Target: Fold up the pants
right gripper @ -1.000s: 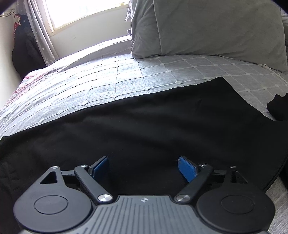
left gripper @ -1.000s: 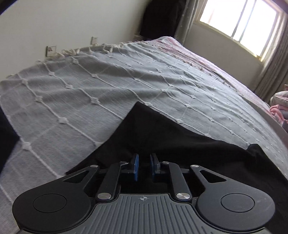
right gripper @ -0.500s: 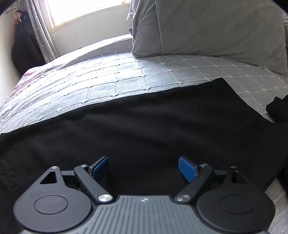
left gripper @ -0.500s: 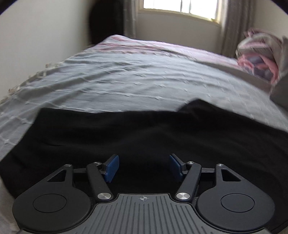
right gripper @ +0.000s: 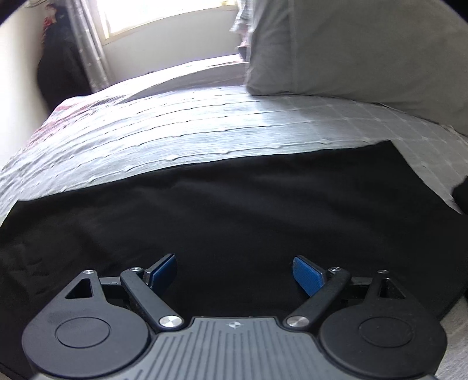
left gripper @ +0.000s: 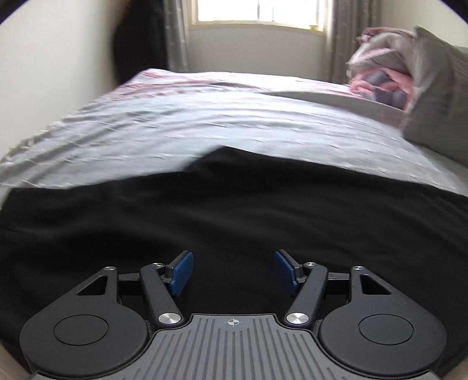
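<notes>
Black pants [left gripper: 234, 210] lie spread flat across the near side of a bed with a grey quilted cover [left gripper: 204, 128]. In the left wrist view my left gripper [left gripper: 233, 271] is open with its blue pads apart, low over the black cloth and empty. In the right wrist view the pants [right gripper: 234, 210] fill the lower half, with a straight far edge and a corner at the right. My right gripper [right gripper: 235, 273] is open wide over the cloth and empty.
A large grey pillow [right gripper: 365, 49] stands at the bed's head, also at the right of the left wrist view [left gripper: 435, 96]. A pink folded bundle [left gripper: 380, 73] lies near it. A window [left gripper: 257, 11] and curtains are behind. A dark cloth bit [right gripper: 462, 195] lies at the right edge.
My left gripper has opened and let go of the pants, and has swung right to face the window. The right gripper stays open and has shifted slightly; the view is blurred.
</notes>
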Action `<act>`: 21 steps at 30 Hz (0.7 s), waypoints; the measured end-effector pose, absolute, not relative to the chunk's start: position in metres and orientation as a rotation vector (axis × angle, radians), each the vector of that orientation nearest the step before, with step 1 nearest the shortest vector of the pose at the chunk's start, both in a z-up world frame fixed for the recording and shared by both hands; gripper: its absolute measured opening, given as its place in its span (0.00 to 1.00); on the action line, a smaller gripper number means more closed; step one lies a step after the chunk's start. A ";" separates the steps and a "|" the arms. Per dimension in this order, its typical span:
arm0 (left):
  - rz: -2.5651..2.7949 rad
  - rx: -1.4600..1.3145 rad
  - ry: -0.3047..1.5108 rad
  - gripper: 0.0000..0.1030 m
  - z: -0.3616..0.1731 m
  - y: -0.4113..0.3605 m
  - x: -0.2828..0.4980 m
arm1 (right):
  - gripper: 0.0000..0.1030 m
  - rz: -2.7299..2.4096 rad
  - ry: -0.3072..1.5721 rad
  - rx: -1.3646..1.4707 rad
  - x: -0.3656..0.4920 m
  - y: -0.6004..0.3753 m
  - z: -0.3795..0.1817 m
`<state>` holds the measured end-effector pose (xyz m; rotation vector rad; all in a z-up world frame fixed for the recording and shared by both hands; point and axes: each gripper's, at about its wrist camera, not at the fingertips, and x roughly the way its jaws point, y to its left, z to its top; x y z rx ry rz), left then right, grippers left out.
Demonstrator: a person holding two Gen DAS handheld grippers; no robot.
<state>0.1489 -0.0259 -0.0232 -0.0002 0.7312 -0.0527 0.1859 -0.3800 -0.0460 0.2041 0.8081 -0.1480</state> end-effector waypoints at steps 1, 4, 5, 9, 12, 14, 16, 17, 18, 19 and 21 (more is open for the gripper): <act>-0.068 -0.009 0.735 0.60 -0.026 -0.038 0.147 | 0.86 -0.143 0.811 0.190 0.188 -0.373 -0.047; -0.101 0.000 0.717 0.62 -0.031 -0.070 0.141 | 0.86 -0.090 0.807 0.120 0.191 -0.343 -0.049; -0.096 0.022 0.704 0.64 -0.034 -0.078 0.139 | 0.85 -0.056 0.803 0.087 0.192 -0.331 -0.049; -0.070 0.032 0.655 0.70 -0.045 -0.080 0.135 | 0.88 -0.011 0.812 -0.034 0.195 -0.312 -0.056; -0.068 0.040 0.654 0.72 -0.044 -0.078 0.132 | 0.88 -0.040 0.798 0.017 0.200 -0.342 -0.057; -0.051 0.057 0.645 0.78 -0.045 -0.080 0.129 | 0.88 -0.132 0.787 0.031 0.202 -0.368 -0.058; -0.022 0.071 0.635 0.87 -0.047 -0.083 0.128 | 0.90 -0.238 0.782 0.065 0.200 -0.398 -0.060; -0.008 0.071 0.633 0.93 -0.048 -0.084 0.128 | 0.90 -0.270 0.775 0.098 0.197 -0.415 -0.061; 0.004 0.069 0.632 0.96 -0.048 -0.084 0.127 | 0.90 -0.297 0.769 0.124 0.194 -0.428 -0.062; 0.009 0.062 0.635 1.00 -0.049 -0.083 0.127 | 0.90 -0.321 0.766 0.131 0.192 -0.438 -0.062; 0.000 0.032 0.644 1.00 -0.050 -0.077 0.130 | 0.90 -0.370 0.766 0.129 0.186 -0.451 -0.060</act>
